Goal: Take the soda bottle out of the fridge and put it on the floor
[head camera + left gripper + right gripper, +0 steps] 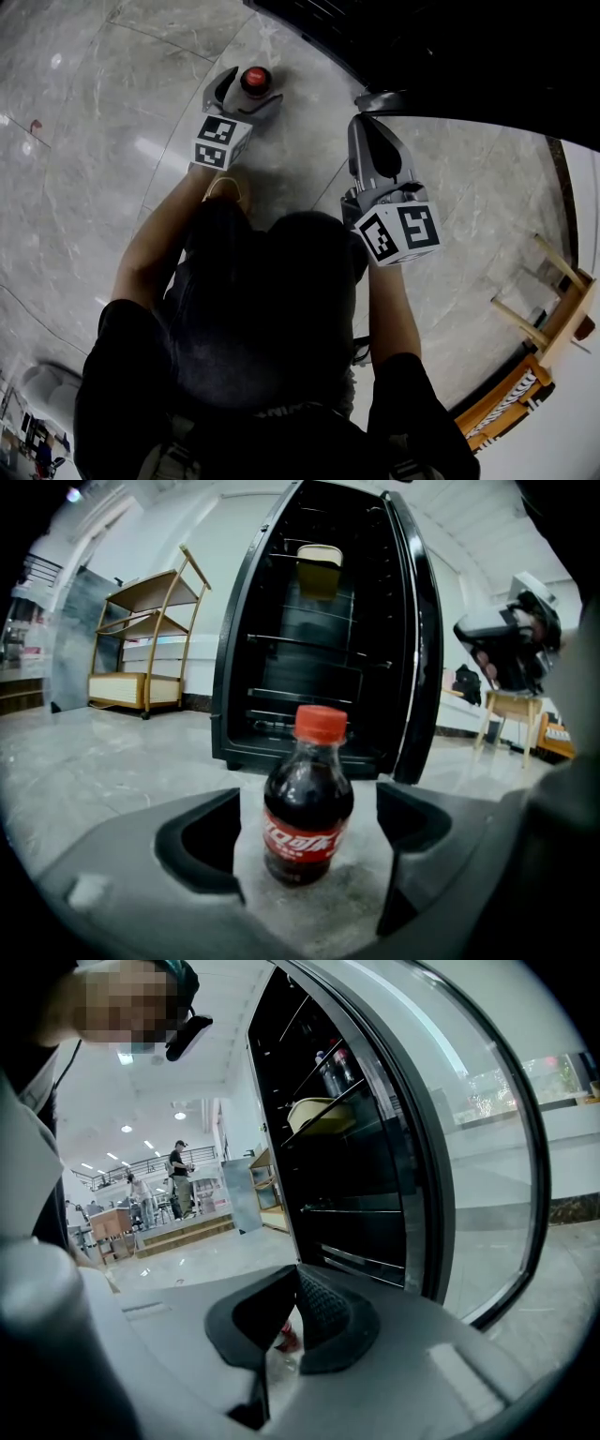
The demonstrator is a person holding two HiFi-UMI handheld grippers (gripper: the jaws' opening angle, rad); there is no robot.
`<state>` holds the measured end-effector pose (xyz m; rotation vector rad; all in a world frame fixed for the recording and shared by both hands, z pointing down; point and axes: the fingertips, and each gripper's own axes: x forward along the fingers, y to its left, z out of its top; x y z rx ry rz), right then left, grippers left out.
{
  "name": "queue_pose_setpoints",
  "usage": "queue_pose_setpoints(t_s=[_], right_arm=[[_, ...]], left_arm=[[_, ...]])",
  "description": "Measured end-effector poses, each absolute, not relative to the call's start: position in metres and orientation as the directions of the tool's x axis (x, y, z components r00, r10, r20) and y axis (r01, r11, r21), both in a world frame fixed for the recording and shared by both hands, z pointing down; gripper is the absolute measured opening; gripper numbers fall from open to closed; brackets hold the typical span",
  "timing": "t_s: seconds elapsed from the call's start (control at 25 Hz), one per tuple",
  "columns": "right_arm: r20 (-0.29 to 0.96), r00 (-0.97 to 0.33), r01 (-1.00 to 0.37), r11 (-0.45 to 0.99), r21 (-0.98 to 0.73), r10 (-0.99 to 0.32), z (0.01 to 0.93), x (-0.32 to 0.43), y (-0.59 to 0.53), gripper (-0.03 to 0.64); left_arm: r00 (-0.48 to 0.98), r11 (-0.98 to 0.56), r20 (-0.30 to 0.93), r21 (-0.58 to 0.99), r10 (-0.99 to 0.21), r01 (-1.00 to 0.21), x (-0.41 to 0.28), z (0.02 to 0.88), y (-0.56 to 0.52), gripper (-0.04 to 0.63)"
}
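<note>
1. Soda bottle (307,808) stands upright on the floor (112,752), in front of the open fridge (234,667), betw. the jaws of the left gripper (306,823).
2. Left gripper: jaws wide apart, one pad each side of the bottle, not touching it; nothing held.
3. Right gripper (291,1321): jaws closed together, empty, near the fridge door (469,1147).
4. Handling (my judgement): small plastic bottle, looks full, so quite stiff & a bit heavy for its size. The wall is smooth and round, so it can slip.
5. Best hold is mid body at the red label (302,841), not the narrow neck. Base is small, so a bump could tip it.
</note>
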<state>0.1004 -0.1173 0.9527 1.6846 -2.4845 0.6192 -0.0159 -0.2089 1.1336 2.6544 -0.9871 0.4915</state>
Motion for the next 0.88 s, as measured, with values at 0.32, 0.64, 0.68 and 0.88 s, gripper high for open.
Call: queue_pose_setpoints(t_s=[0.32,0.64,0.68,0.88], right_arm=[[0.309,-0.360,-0.922,0.286,-0.260,-0.880,0.895,0.098,-0.131,0.000],[0.358,-0.364,-0.920,0.272,-0.282,-0.860,0.695,0.063,-0.144,0.000],[0.360,-0.365,-0.919,0.270,-0.288,-0.859,0.664,0.058,-0.146,0.000],[0.368,-0.368,-0.911,0.253,-0.324,-0.854,0.510,0.042,-0.150,0.000]], left_arm=[[0.726,-0.736,0.382,0.152,-0.572,-0.660,-0.027,1.047,-0.216,0.445],[0.742,-0.744,0.400,0.188,-0.538,-0.641,-0.039,0.832,-0.227,0.443],[0.743,-0.746,0.402,0.190,-0.535,-0.639,-0.043,0.799,-0.227,0.443],[0.752,-0.751,0.414,0.209,-0.512,-0.626,-0.059,0.632,-0.223,0.439]])
